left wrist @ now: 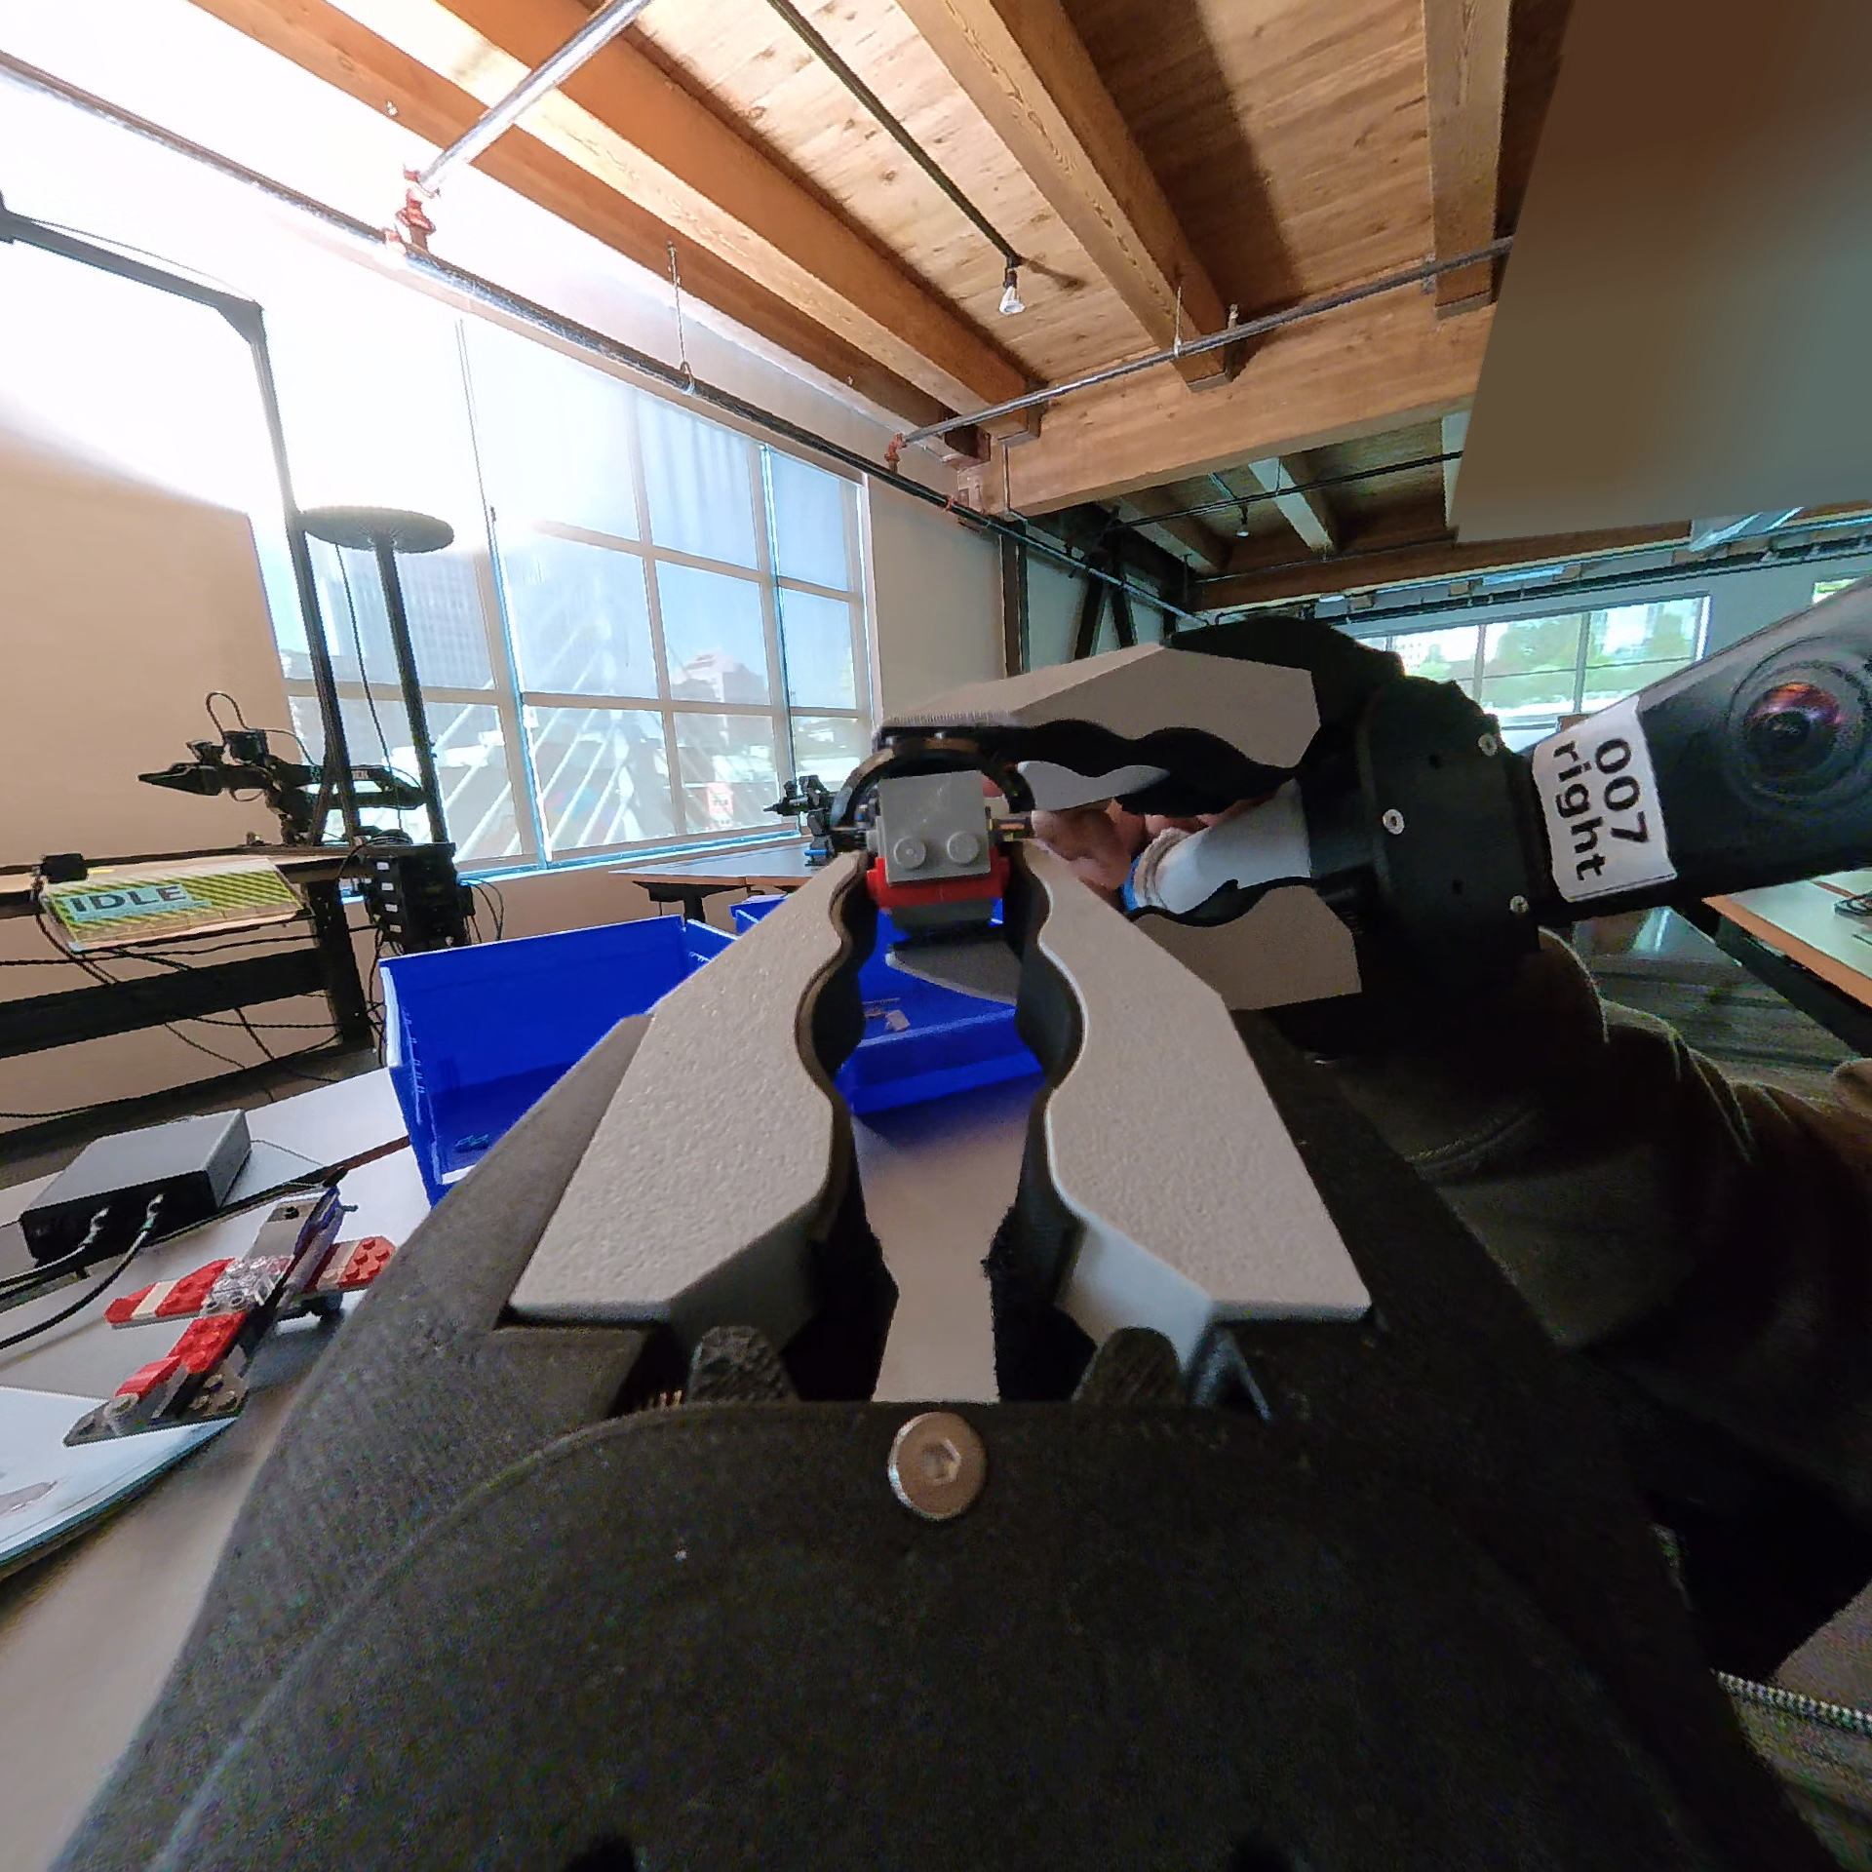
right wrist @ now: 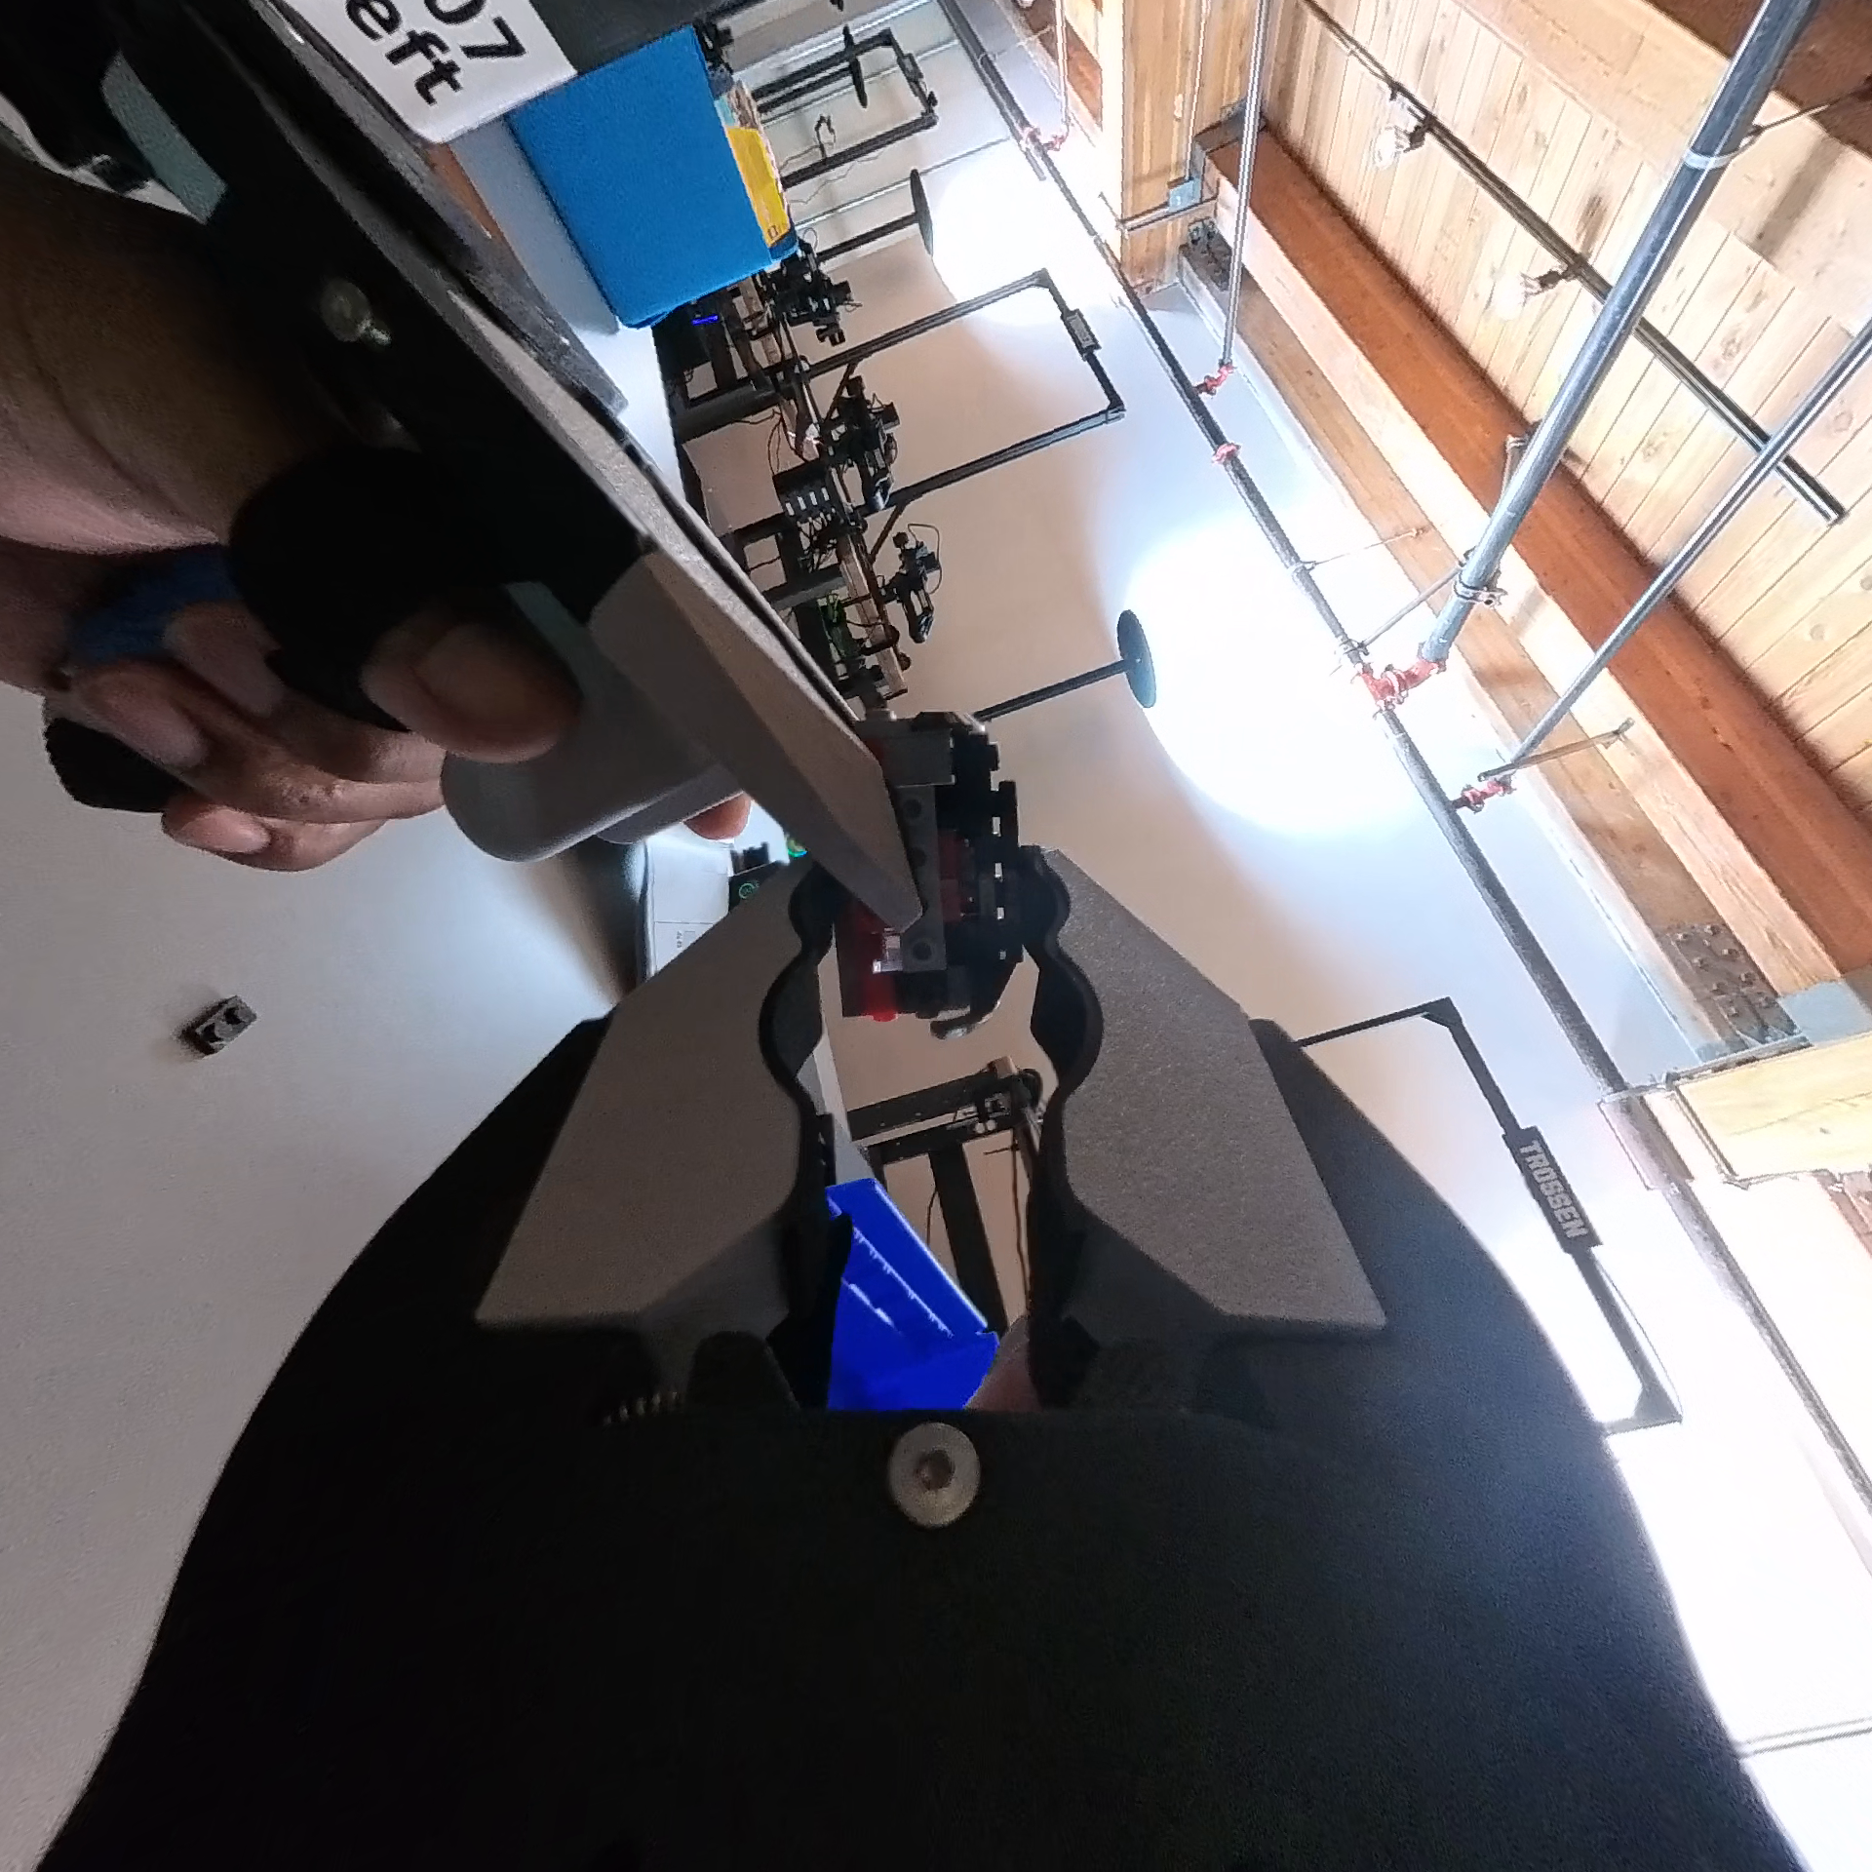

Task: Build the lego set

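The left gripper pinched a red-and-grey brick model; the right gripper clamped its black end above blue bins

Black hand-held gripper with grey fingers, silver screw.

Large gridded window on far wall, strong daylight. Above window: exposed timber ceiling with metal pipes. Left of window: black floor lamp. Below window: distant desk.
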Tool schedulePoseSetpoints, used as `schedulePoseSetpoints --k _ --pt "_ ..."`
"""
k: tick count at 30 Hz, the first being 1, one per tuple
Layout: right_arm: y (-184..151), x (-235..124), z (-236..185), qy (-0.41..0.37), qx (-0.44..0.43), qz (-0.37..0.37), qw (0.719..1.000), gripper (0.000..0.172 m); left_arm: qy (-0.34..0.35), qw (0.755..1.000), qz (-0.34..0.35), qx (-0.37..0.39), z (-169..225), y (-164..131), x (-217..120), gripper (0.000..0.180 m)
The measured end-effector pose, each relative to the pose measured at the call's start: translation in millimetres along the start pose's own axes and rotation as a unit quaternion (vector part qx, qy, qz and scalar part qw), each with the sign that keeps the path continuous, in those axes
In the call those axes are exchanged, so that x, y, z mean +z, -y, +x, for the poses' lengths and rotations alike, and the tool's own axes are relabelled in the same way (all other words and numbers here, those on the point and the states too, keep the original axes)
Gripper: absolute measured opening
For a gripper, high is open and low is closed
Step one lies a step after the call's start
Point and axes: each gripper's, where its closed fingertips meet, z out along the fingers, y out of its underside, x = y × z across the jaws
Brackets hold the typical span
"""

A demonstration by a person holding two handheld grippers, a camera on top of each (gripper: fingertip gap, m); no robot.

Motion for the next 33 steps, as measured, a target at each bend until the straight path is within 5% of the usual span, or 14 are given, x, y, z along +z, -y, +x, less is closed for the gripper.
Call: schedulePoseSetpoints --k 33 --pt "-5.1 -5.7 -5.5 0.014 -0.042 0.004 0.999 0.037 0.000 0.999 -0.025 0.028 5.4 -10.0 2.5 0.025"
